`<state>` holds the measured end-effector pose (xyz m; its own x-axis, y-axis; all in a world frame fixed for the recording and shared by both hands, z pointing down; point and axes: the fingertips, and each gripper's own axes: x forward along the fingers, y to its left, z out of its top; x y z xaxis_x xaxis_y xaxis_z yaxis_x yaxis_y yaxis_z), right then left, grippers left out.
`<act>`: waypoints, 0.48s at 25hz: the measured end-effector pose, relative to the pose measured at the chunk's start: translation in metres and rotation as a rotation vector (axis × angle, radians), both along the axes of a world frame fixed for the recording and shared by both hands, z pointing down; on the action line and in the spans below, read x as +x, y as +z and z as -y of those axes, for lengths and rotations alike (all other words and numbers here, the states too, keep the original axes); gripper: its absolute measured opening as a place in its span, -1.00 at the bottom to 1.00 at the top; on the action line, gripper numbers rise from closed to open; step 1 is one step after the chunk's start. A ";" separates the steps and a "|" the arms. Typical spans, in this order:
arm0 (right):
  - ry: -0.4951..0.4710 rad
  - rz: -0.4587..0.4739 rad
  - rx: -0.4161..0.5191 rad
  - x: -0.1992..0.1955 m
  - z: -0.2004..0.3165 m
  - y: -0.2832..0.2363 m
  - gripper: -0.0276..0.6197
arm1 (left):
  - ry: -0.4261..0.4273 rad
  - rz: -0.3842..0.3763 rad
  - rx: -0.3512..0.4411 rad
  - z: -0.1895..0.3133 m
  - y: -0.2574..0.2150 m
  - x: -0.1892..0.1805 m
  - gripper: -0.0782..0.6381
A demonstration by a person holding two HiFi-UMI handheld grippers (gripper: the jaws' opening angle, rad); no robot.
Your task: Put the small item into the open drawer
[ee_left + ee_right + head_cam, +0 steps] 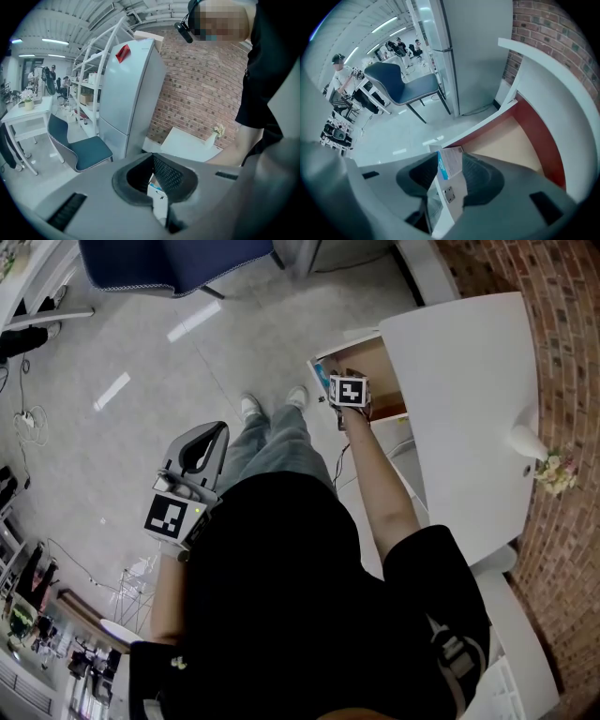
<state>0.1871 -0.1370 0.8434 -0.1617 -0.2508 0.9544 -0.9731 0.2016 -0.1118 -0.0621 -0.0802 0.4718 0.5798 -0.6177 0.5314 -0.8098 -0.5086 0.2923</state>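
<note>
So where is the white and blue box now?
The box is clamped in the right tool, head view's upper middle, over the white front of the open drawer.

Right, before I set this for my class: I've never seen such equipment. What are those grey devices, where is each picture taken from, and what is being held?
There is no robot here. A person stands at a white table and holds a two-jaw gripper in each hand. The marker cubes are part of the grippers. The head view comes from a camera on the person's head, looking steeply down. The other two views come from cameras riding on each gripper, looking along its jaws. The right gripper is closed on a small white carton with a blue stripe, held over the open drawer. The left gripper, at the person's side, also grips a small white box. A white vase of flowers stands on the tabletop.
</note>
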 end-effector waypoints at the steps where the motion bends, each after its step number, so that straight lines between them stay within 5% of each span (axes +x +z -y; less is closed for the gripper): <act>1: 0.004 0.003 0.008 -0.001 0.000 -0.007 -0.40 | 0.000 -0.008 0.005 0.001 -0.001 -0.001 -0.77; 12: 0.016 0.070 0.206 -0.024 0.015 -0.118 -0.77 | 0.013 -0.081 0.103 0.019 -0.020 -0.004 -0.77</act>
